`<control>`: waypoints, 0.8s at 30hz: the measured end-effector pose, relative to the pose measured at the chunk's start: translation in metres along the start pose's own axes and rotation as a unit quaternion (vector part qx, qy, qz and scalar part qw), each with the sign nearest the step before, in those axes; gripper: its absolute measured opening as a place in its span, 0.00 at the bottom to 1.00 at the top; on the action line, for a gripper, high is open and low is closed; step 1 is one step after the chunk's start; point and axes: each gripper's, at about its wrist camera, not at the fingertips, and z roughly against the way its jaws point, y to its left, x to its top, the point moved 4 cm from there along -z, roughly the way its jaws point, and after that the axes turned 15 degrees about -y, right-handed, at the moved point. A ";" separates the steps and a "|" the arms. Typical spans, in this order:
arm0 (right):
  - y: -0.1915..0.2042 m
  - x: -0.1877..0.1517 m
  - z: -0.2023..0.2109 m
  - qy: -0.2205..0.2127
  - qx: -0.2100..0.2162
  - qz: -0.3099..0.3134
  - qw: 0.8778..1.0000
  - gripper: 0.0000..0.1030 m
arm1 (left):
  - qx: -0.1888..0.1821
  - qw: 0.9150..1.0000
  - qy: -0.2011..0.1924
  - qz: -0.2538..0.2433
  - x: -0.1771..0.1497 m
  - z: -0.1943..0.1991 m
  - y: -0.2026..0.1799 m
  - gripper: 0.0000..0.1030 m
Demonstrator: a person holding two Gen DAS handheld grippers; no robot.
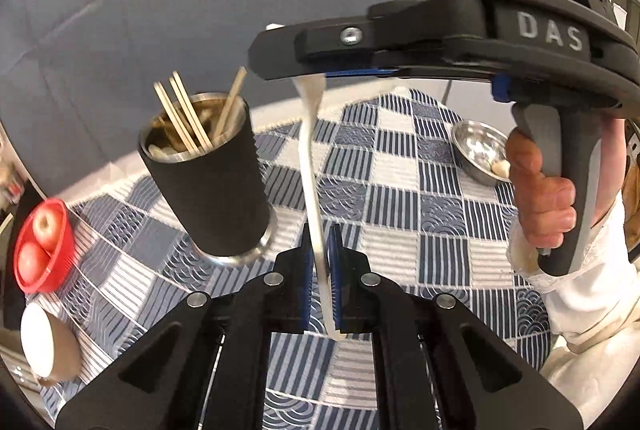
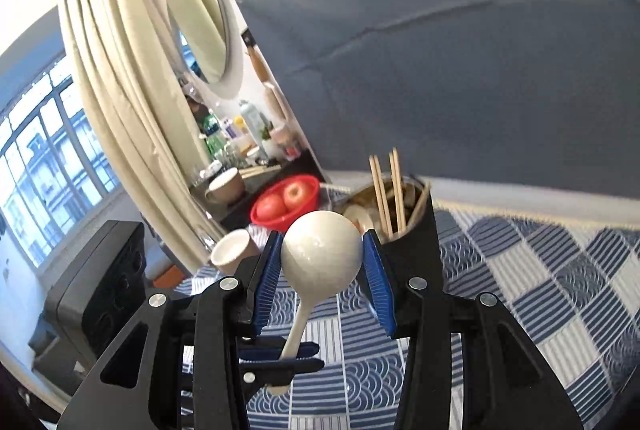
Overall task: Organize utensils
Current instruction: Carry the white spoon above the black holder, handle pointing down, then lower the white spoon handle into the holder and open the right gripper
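A white ceramic spoon (image 1: pixel 310 150) is held upright over the checked tablecloth. My left gripper (image 1: pixel 320 262) is shut on its handle; the same grip shows low in the right wrist view (image 2: pixel 286 360). My right gripper (image 2: pixel 320 262) has its blue pads on either side of the spoon's bowl (image 2: pixel 322 256), touching or nearly so; from the left wrist view it (image 1: pixel 320 72) covers the bowl. A black-sleeved steel cup (image 1: pixel 208 186) holding several wooden chopsticks (image 1: pixel 188 118) and other spoons stands left of the spoon. It also shows in the right wrist view (image 2: pixel 416 230).
A red bowl with two apples (image 1: pixel 40 246) and a tipped brown-and-white cup (image 1: pixel 44 346) lie at the left. A steel bowl (image 1: pixel 480 150) sits at the right. A blue-grey backdrop (image 1: pixel 160 10) stands behind the table. A shelf with bottles (image 2: pixel 240 138) and a mirror are far left.
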 end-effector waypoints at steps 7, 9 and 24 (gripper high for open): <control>0.007 0.034 -0.002 -0.027 -0.004 0.028 0.999 0.37 | -0.001 0.999 -0.038 -0.006 0.030 -0.002 0.017 0.06; 0.009 0.040 -0.004 -0.033 -0.008 0.040 0.999 0.37 | -0.004 0.999 -0.043 -0.006 0.036 -0.004 0.022 0.06; 0.017 0.082 -0.038 -0.067 -0.018 0.097 0.993 0.37 | -0.026 0.996 -0.078 -0.022 0.072 -0.031 0.063 0.05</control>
